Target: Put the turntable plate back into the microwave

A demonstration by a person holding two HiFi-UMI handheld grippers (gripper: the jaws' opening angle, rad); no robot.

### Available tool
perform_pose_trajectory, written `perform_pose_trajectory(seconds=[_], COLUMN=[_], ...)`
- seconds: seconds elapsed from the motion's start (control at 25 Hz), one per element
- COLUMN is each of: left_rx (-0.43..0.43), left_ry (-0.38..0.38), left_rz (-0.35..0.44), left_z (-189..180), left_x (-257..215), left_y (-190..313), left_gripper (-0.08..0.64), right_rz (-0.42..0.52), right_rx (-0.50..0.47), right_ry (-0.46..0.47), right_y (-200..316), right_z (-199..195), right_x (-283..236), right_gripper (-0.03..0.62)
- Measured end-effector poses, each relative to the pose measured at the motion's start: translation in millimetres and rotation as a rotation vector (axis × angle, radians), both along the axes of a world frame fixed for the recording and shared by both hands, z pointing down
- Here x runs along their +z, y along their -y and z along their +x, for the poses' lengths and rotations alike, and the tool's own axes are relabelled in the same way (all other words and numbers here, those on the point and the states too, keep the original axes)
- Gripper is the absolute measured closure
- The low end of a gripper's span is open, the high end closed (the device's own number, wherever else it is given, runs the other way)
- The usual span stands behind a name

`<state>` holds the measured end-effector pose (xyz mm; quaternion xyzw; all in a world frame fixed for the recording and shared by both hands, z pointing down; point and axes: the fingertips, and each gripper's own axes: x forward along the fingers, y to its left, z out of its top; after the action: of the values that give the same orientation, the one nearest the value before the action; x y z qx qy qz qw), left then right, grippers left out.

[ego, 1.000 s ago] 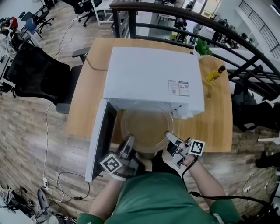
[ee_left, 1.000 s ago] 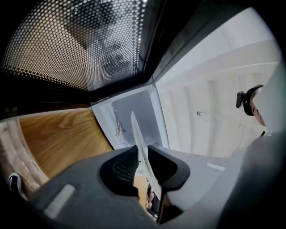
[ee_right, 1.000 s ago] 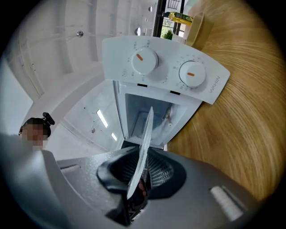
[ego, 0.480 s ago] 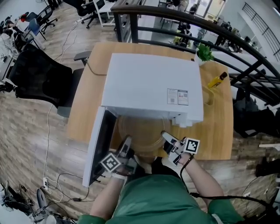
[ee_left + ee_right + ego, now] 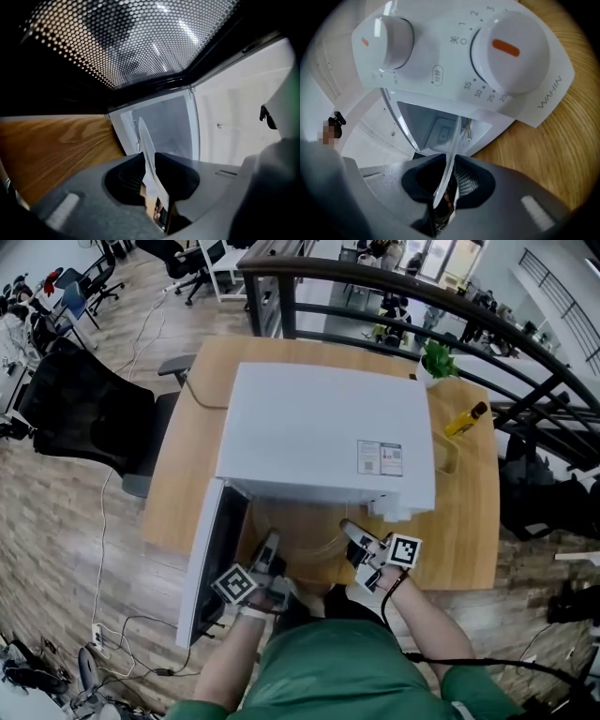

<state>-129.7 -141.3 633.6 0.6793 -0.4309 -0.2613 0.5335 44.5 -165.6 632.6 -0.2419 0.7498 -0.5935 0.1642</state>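
Observation:
The clear glass turntable plate (image 5: pixel 305 538) hangs level at the mouth of the white microwave (image 5: pixel 319 432), its far part hidden under the oven's top. My left gripper (image 5: pixel 271 547) is shut on the plate's left rim and my right gripper (image 5: pixel 351 532) on its right rim. In the left gripper view the plate (image 5: pixel 146 145) runs edge-on between the pads of the left gripper (image 5: pixel 149 171), with the oven cavity (image 5: pixel 164 122) ahead. In the right gripper view the plate's edge (image 5: pixel 451 159) is pinched in the right gripper (image 5: pixel 449 180), under the control panel (image 5: pixel 454 61).
The microwave door (image 5: pixel 211 559) stands swung open at the left, close to my left gripper. On the wooden table (image 5: pixel 469 502) a yellow bottle (image 5: pixel 466 418) and a small plant (image 5: pixel 437 360) stand at the far right. A black chair (image 5: pixel 80 399) stands left of the table.
Both grippers have carried the plate forward and a little down toward the cavity. Less of the plate shows in front of the microwave now.

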Motion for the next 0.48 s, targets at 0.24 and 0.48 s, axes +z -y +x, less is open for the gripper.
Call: perform_pose_trajectory(seconds=[0.24, 0.48], left_rx=[-0.017, -0.028], left_ry=[0.002, 0.004], left_rz=[-0.032, -0.058], left_z=[-3.3, -4.2], left_x=[10.8, 18.3], left_y=[6.0, 14.1], left_gripper=[0.488, 0.488], right_rz=[-0.003, -0.019], right_rx=[0.007, 0.012], right_ry=[-0.014, -0.035], right_y=[7.0, 13.1], right_z=[-2.1, -3.3], right_x=[9.7, 18.8], right_gripper=[0.529, 0.525])
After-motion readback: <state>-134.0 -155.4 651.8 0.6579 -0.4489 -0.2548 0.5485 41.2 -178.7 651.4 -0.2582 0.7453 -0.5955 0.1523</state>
